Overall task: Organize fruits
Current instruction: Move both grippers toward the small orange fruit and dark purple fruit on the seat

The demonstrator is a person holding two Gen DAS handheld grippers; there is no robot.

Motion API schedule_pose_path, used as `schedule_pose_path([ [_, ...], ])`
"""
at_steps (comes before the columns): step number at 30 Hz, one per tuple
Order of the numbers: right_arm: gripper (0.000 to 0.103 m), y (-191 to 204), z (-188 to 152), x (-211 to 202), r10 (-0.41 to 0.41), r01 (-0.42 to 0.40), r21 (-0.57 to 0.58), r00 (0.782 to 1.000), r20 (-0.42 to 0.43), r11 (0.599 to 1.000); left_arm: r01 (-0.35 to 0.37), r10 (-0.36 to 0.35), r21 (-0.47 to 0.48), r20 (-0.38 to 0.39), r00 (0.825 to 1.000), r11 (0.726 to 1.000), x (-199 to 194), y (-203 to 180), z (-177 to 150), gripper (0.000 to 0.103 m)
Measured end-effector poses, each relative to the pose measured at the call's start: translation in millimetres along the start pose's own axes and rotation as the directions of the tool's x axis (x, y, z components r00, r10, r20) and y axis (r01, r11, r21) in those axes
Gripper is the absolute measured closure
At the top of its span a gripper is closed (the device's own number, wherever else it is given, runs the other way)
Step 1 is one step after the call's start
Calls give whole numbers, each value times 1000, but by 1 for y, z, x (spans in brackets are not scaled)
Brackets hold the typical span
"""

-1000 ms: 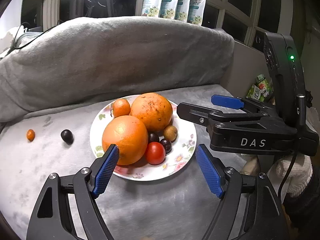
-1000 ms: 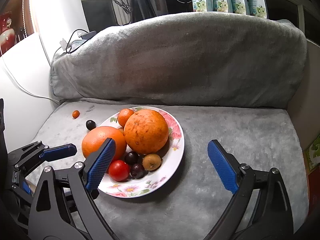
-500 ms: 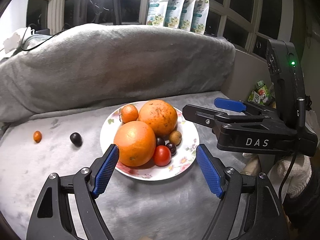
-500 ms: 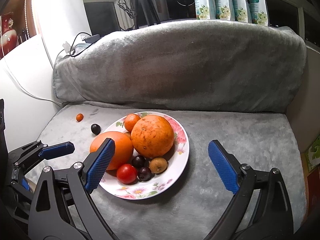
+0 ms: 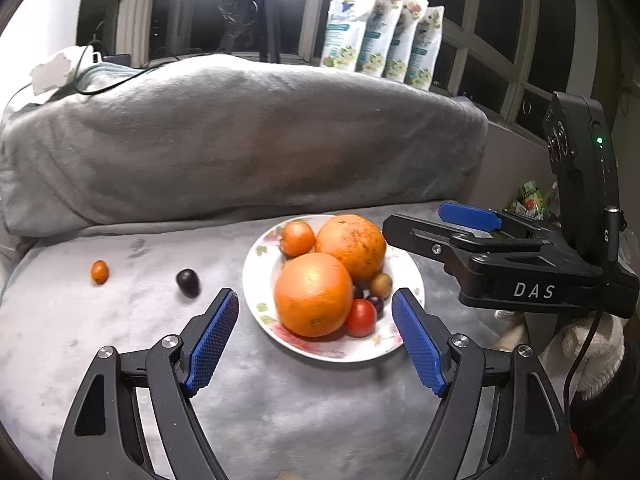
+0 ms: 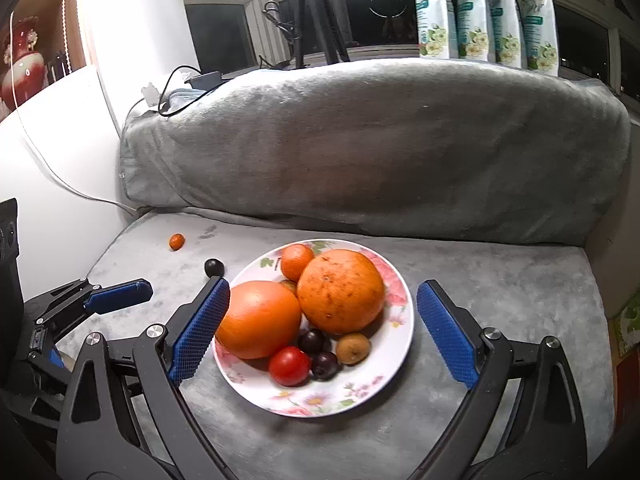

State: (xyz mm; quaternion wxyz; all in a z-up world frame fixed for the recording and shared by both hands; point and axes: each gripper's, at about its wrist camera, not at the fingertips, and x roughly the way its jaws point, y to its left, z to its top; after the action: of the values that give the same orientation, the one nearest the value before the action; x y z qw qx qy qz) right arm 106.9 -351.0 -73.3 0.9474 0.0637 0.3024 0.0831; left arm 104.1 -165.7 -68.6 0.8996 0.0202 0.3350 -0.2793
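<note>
A flowered white plate (image 6: pixel 320 408) on the grey seat holds two big oranges (image 6: pixel 340 290), a tangerine (image 6: pixel 296 262), a red tomato (image 6: pixel 289 365), dark plums (image 6: pixel 313 340) and a brown fruit (image 6: pixel 353 348). A loose dark plum (image 5: pixel 188 282) and a tiny orange fruit (image 5: pixel 99 271) lie on the seat left of the plate (image 5: pixel 256 264). My left gripper (image 5: pixel 315 296) is open and empty, hovering short of the plate. My right gripper (image 6: pixel 324 286) is open and empty too, just right of the left one, where it shows as (image 5: pixel 414 218).
A thick grey back cushion (image 6: pixel 380 140) rises behind the seat. Several pouches (image 5: pixel 384 36), a tripod (image 6: pixel 316 16) and a cable (image 6: pixel 176 88) sit behind it. A white wall (image 6: pixel 48 168) bounds the left. A white-gloved hand (image 5: pixel 592 344) holds the right gripper.
Both grippers have drawn back and up from the plate, which now looks smaller and farther. The left view shifted left, showing more seat. Both jaws kept their width; no fruit moved.
</note>
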Motion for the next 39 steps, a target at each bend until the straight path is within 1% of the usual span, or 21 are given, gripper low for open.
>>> schedule_pose_path([
  [8,6,18,6,6,18,-18,-29,1000,-5,999,-18,18,-31,13,1000,999,-6,20,0,24],
  [17,6,35,12,11,43,-43,-54,999,-2,998,-55,57,-72,22,998,996,-13,50,-1,24],
  [22,6,45,16,13,64,-63,-66,998,3,996,-87,90,-106,23,996,991,-18,72,-3,24],
  [28,6,61,18,20,93,-93,-96,996,-6,991,-141,145,-143,17,989,980,-24,102,-9,24],
  [34,6,82,19,27,121,-123,-157,992,-22,980,-182,187,-170,15,982,968,-29,127,-13,24],
  [39,6,98,20,38,142,-147,-203,989,-43,968,-213,216,-181,1,976,960,-26,143,-12,24],
])
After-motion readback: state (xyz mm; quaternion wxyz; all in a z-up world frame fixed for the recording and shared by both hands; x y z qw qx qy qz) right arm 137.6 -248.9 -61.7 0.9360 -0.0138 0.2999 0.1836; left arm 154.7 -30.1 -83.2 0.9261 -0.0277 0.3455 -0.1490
